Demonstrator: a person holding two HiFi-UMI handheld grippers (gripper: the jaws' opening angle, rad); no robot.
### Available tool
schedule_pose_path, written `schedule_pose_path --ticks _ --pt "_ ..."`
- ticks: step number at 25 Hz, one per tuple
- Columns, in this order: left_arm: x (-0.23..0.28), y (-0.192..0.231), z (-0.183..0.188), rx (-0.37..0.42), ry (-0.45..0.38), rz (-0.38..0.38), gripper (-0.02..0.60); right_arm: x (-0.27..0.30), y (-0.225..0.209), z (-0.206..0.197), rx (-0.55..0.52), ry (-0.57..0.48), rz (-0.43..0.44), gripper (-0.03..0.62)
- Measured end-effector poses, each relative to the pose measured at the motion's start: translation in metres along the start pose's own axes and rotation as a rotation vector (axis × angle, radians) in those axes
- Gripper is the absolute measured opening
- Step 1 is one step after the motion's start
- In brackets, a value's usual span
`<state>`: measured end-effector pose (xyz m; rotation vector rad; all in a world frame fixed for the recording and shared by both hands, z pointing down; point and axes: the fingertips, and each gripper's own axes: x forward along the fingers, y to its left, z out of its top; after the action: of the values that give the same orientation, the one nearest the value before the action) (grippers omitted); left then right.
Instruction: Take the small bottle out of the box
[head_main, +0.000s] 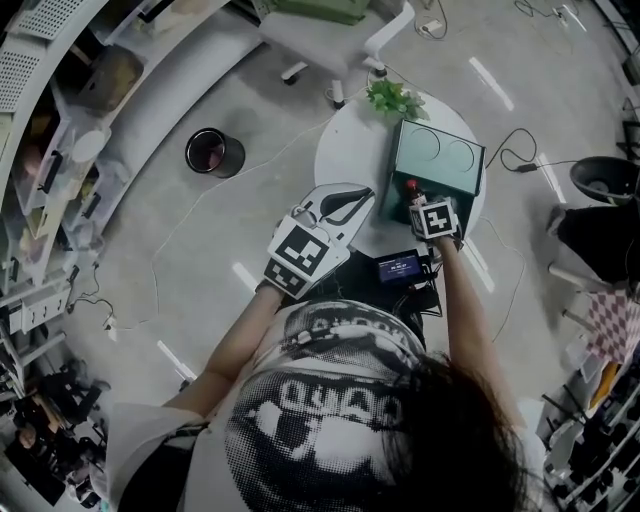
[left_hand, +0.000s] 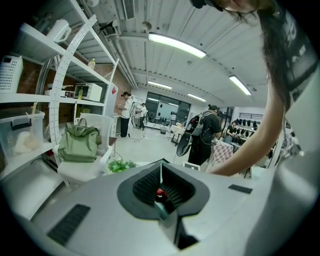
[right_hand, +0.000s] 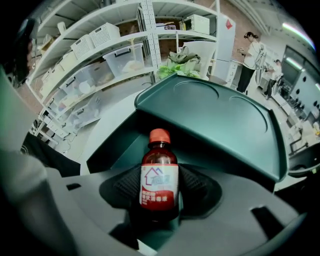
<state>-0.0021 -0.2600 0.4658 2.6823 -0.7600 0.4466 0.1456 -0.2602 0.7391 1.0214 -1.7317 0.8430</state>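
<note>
While the right gripper (right_hand: 159, 192) clamps the small bottle (right_hand: 159, 172) at the box's (right_hand: 215, 117) open front, the left gripper (left_hand: 161, 175) hangs closed beside that box.

small bottle (right_hand: 159, 170): dark brown, red cap, white-and-red label with blue house outline. box (right_hand: 215, 115) dark teal green. left tool (left_hand: 161, 182) and right tool (right_hand: 160, 192) pale grey, black ribbed pads (left_hand: 142, 187), black-and-white square markers. bench (head_main: 345, 165) white. plant (head_main: 393, 97) green. bag (left_hand: 78, 142) olive. floor (head_main: 200, 230) grey.
</note>
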Motion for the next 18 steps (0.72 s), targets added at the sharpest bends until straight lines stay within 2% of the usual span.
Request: schedule_pose_path --ticks 5,8,10,14,18 --pt "0.001 -0.003 -0.001 0.006 0.003 -0.004 0.017 -0.018 -0.001 0.003 -0.001 -0.022 0.029 0.222" --pt "0.002 -0.007 0.000 0.009 0.005 -0.019 0.018 -0.030 0.008 0.003 0.016 -0.045 0.082 0.222" --pt "0.005 -0.010 0.002 0.013 0.004 -0.033 0.017 -0.039 0.013 0.001 0.049 -0.068 0.107 0.222" --pt "0.011 -0.018 0.004 0.027 0.009 -0.072 0.018 -0.066 0.014 0.001 0.133 -0.151 0.103 0.222" --pt "0.017 -0.028 0.004 0.043 0.023 -0.113 0.017 -0.090 0.014 -0.003 0.251 -0.242 0.109 0.222"
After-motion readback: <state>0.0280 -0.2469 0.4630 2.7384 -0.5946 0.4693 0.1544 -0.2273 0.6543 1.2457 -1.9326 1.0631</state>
